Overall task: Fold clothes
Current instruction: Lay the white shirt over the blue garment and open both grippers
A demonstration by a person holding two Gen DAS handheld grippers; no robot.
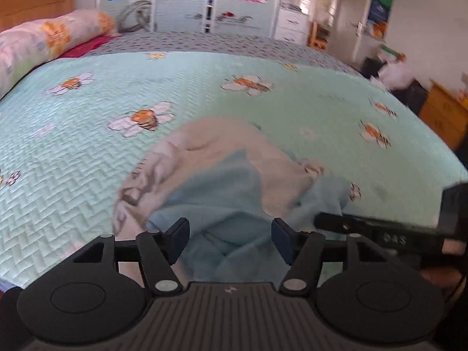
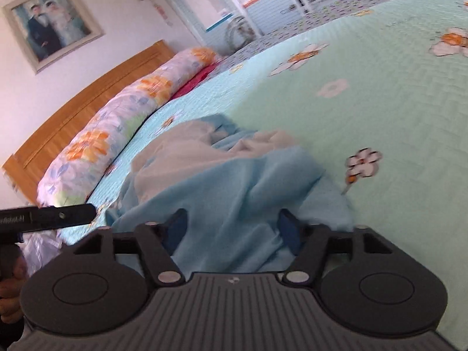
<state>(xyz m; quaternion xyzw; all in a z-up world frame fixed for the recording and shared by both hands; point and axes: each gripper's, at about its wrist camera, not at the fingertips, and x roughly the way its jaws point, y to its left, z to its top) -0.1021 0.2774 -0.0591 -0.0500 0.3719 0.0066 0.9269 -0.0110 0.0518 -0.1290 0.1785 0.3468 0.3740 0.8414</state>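
Garment (image 1: 234,175) crumpled on bed, both grippers spread over it, nothing clamped.
Left gripper (image 1: 229,239) jaws apart, pale blue cloth showing between them but pads not pressing; right gripper (image 2: 232,231) likewise apart over the blue part, no grip. Garment is light blue with a cream section, bunched in a heap near the bed's near edge; looks light, thin, very soft and floppy, likely to sag and slide on itself, not fragile. Best hold is probably a hem edge or corner, one per gripper, to shake it flat; edges hard to pick out under blur. It lies on a mint quilted bedspread (image 1: 87,146) with bee-and-flower print, flat and roomy. Beyond: floral bolster (image 2: 96,143), wooden headboard (image 2: 73,111), framed photo (image 2: 52,23), white wardrobe doors (image 1: 181,3).
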